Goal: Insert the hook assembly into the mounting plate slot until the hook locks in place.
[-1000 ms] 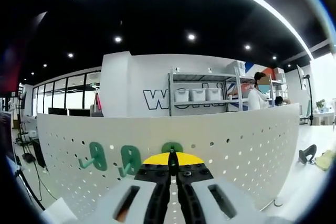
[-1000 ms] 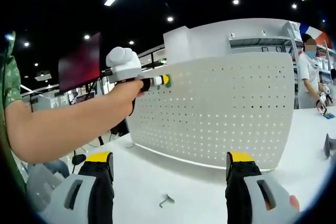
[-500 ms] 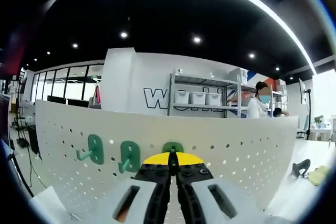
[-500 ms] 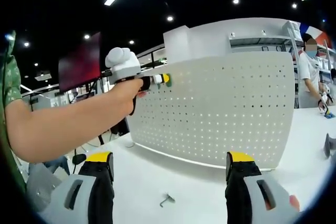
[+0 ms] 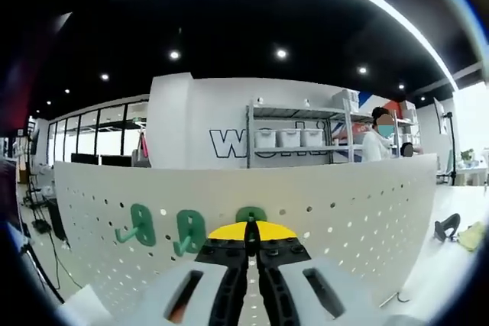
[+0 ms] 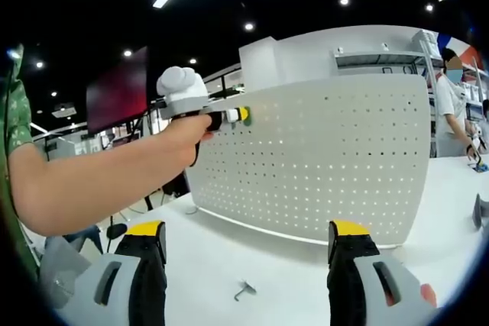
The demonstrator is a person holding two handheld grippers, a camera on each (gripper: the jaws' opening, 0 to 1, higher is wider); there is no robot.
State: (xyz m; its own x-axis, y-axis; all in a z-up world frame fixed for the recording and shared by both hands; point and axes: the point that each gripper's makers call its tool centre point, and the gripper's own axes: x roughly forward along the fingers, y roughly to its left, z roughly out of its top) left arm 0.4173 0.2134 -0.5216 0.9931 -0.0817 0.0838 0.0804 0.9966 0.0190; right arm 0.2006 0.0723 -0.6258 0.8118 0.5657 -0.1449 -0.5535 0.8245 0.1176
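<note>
White pegboard (image 5: 344, 219) stands upright on the table (image 6: 229, 253), rows of small holes across its face. Reading left to right in the left gripper view: two green hooks, first hook (image 5: 140, 226) and second hook (image 5: 186, 233), already seated side by side on the board; then a third green hook (image 5: 250, 214), its top just showing above the yellow tips of the left gripper (image 5: 249, 243). Jaws there are clenched, tips meeting with no gap; the hook appears pinched between them, though the grip point itself is hidden behind the tips.

Right gripper view, left to right: the person's forearm (image 6: 99, 181) reaches across, holding the left gripper up at the board's upper edge, green showing at its tip. Below, a small metal hook (image 6: 244, 290) lies loose on the table, between the jaws of the right gripper (image 6: 248, 265) in the picture but farther away. Those jaws are released, wide apart, nothing between them.

Judgement: step in hand is seating the third hook, not yet confirmed locked.

Advice for doing it well:
- keep the hook square to the board, level with its two neighbours
- press straight in, then down, until it catches
- hold the grip until the hook bears its own weight
- right gripper could steady the board if it tips
</note>
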